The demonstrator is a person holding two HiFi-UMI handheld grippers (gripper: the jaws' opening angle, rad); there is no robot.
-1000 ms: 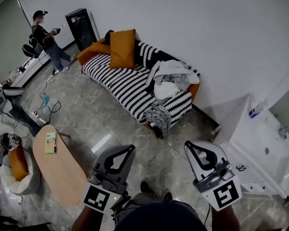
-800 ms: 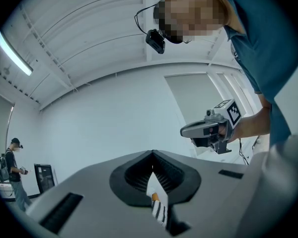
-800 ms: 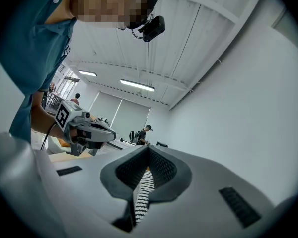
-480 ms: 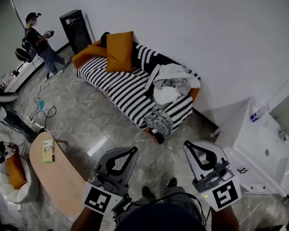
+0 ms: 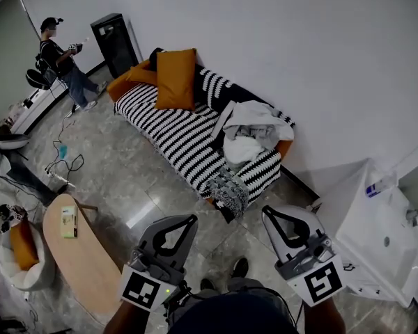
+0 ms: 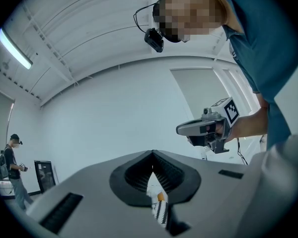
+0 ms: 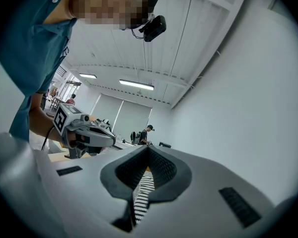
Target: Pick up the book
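Book (image 5: 70, 223) sits on the oval table (image 5: 90, 270), lower left of the head view, long axis running up the frame. Left tool (image 5: 184, 221) is the nearer, right tool (image 5: 270, 213) well off; both pinched together, empty.

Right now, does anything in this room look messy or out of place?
A heap of pale laundry lies crumpled at the right end of the striped sofa, a patterned cloth droops off its front edge, and loose cables trail over the floor.
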